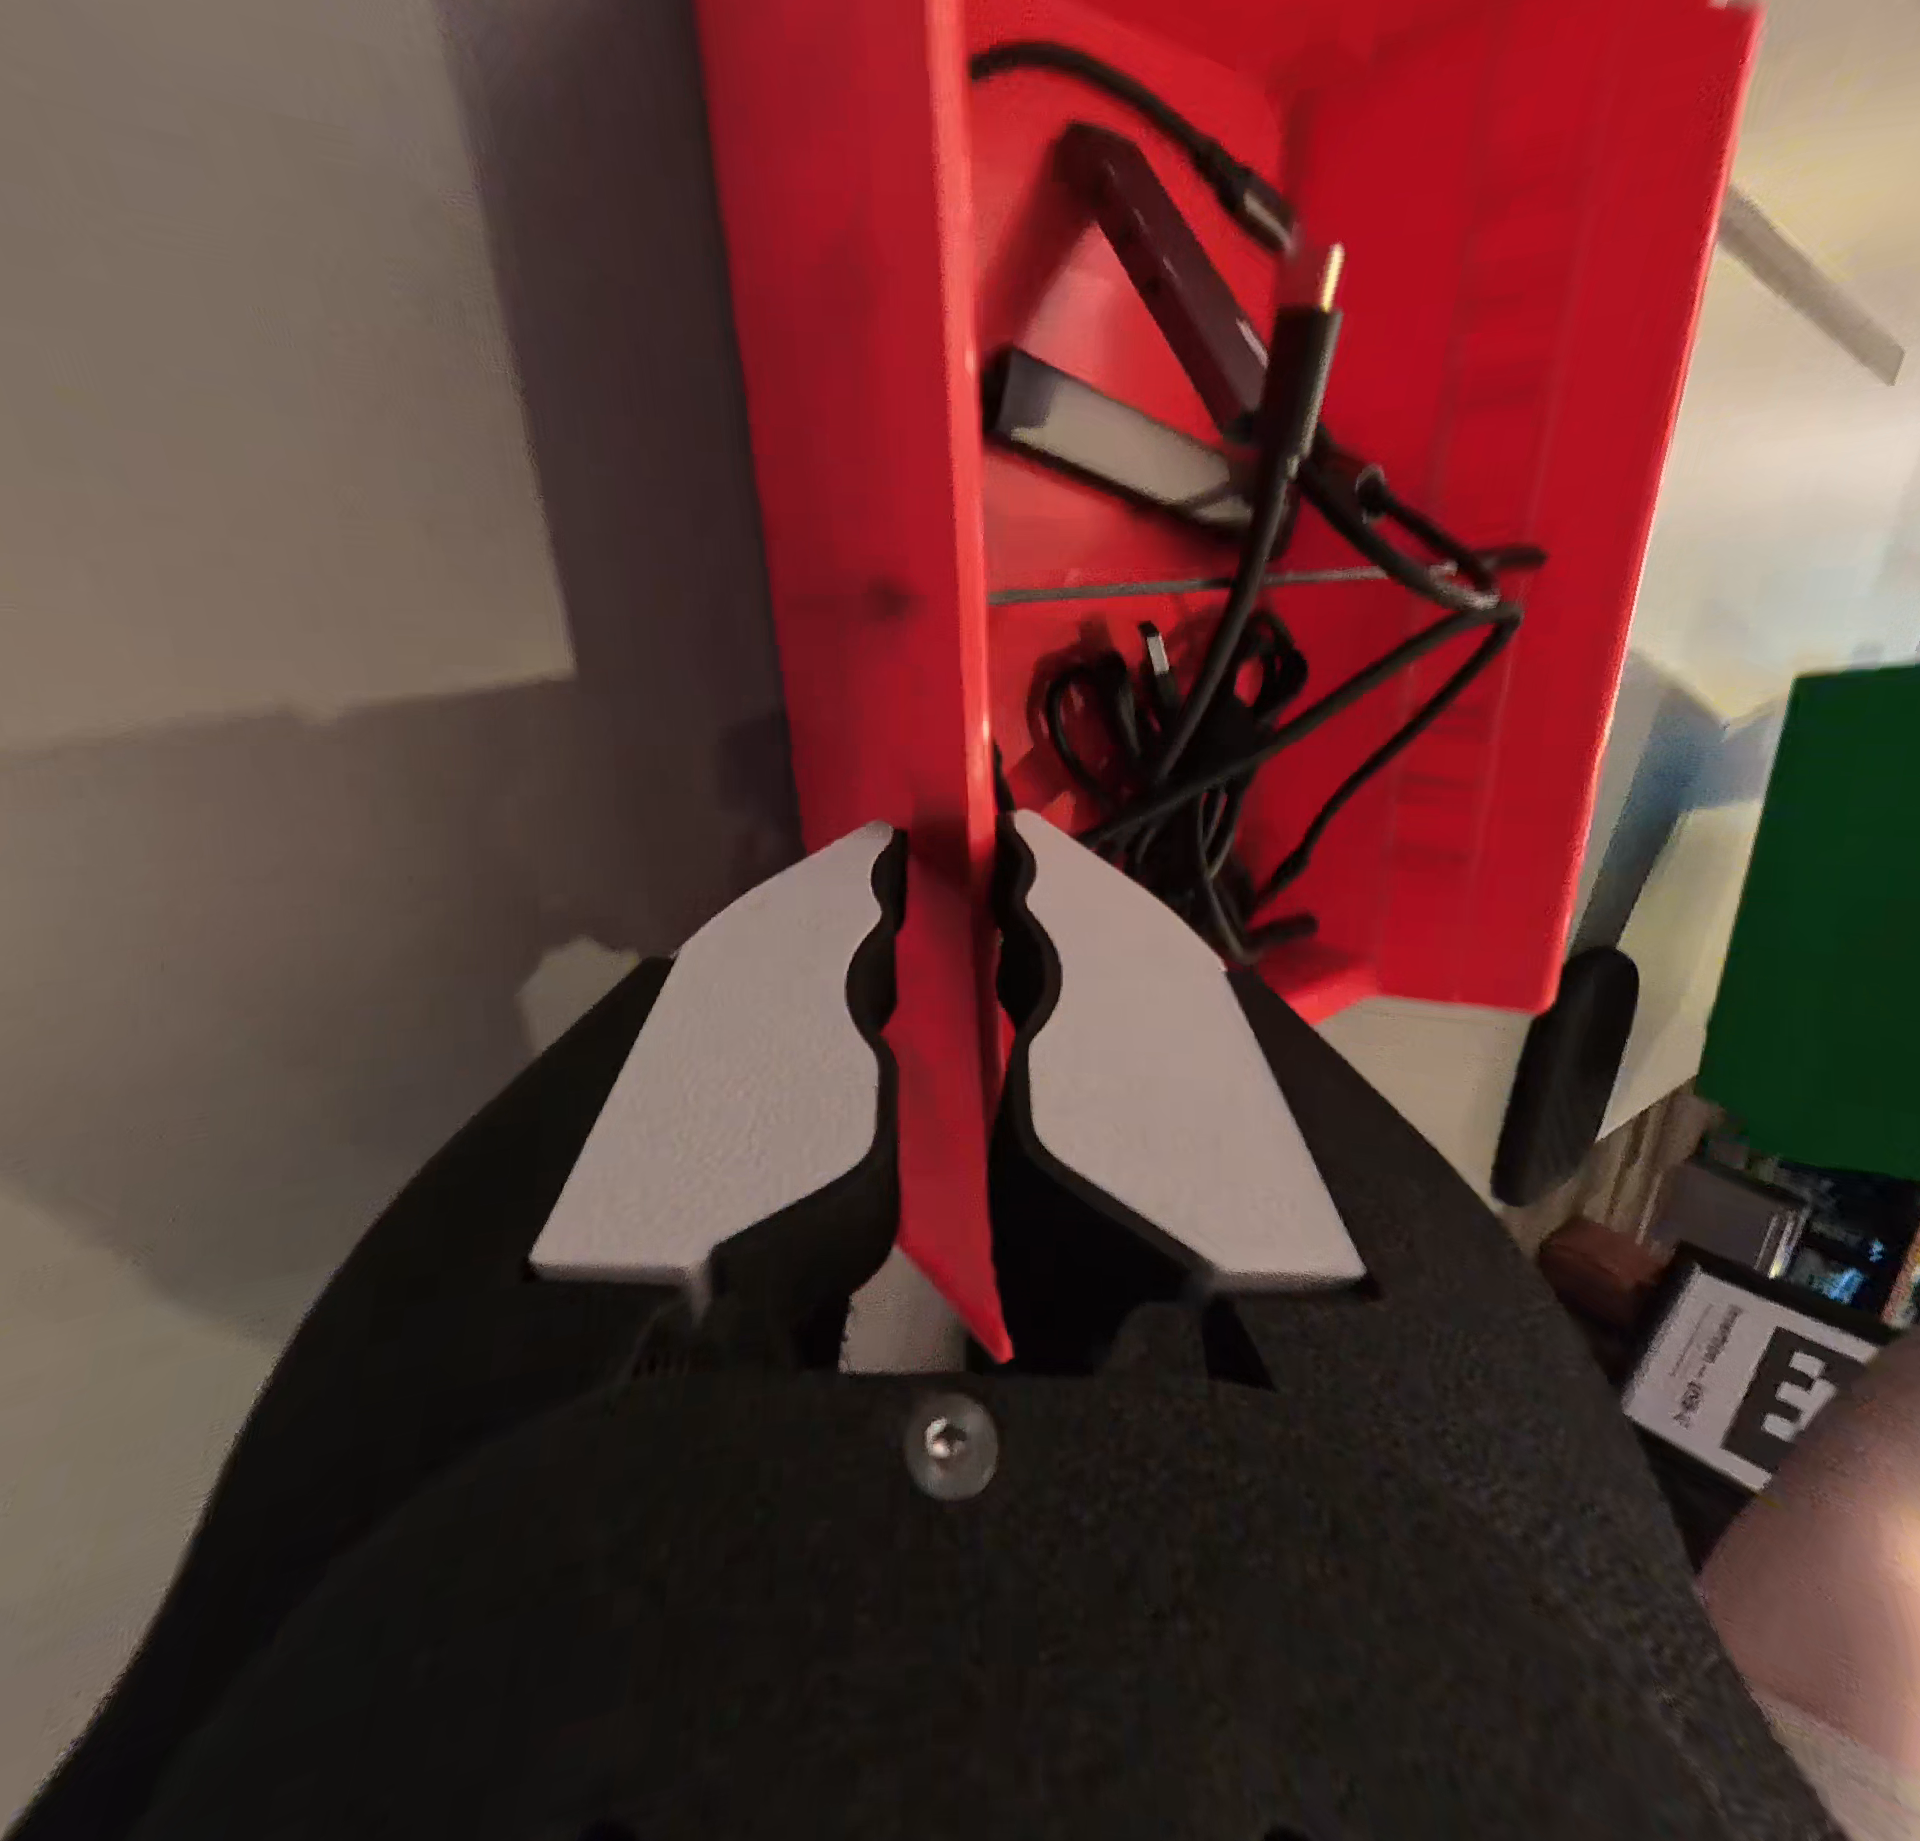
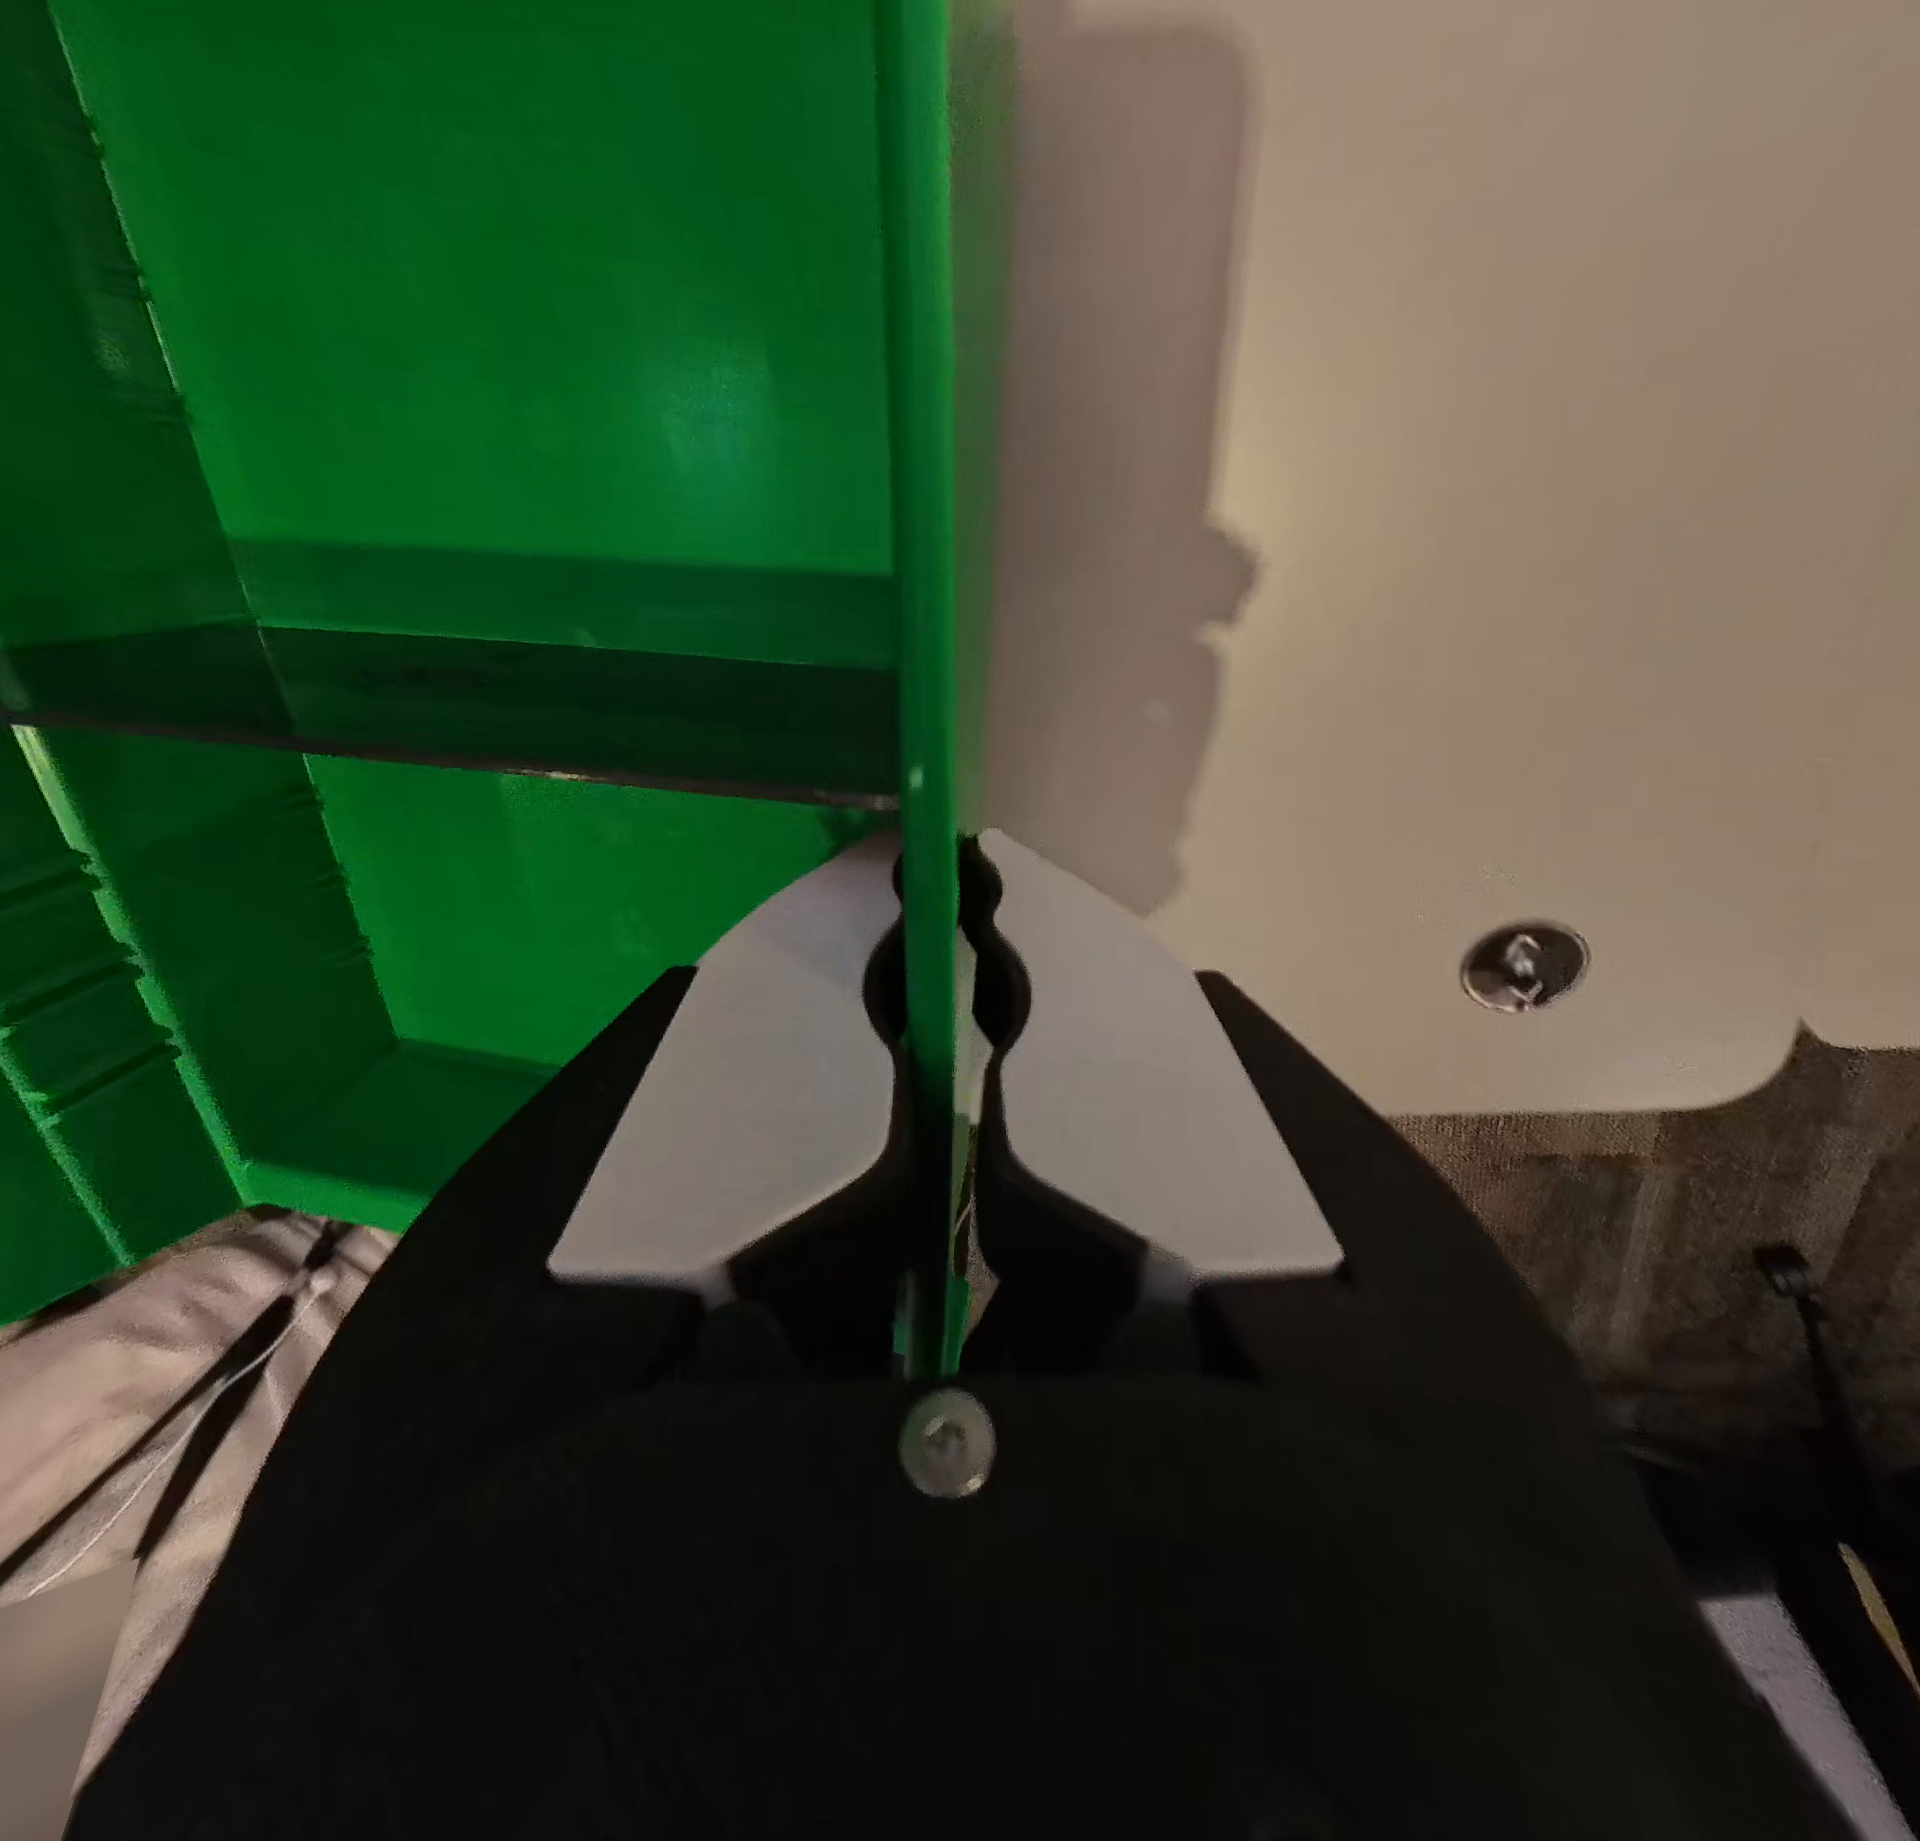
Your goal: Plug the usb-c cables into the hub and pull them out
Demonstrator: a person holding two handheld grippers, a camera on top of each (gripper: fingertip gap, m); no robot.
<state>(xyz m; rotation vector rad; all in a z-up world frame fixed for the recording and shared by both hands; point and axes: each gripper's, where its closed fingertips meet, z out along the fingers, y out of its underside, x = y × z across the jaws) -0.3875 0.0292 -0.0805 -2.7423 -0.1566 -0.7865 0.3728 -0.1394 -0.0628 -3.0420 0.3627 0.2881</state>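
My left gripper (image 1: 948,835) is shut on the left side wall of a red bin (image 1: 831,441). Inside the red bin lie two black hubs, one long and dark (image 1: 1164,264) and one with a pale face (image 1: 1122,441), plus several tangled black USB-C cables (image 1: 1226,711). One cable plug with a gold tip (image 1: 1314,326) points up near the dark hub. My right gripper (image 2: 935,846) is shut on the right side wall of a green bin (image 2: 925,441). The green bin holds nothing that I can see; a dark divider (image 2: 520,669) crosses it.
Both bins rest on a white table (image 2: 1558,441). The green bin also shows at the right of the left wrist view (image 1: 1829,908). A metal screw fitting (image 2: 1524,965) sits in the tabletop. A person's hand (image 1: 1849,1583) and a tag card (image 1: 1766,1376) are at lower right. Across from one pair of fingers to the other is roughly 80 cm.
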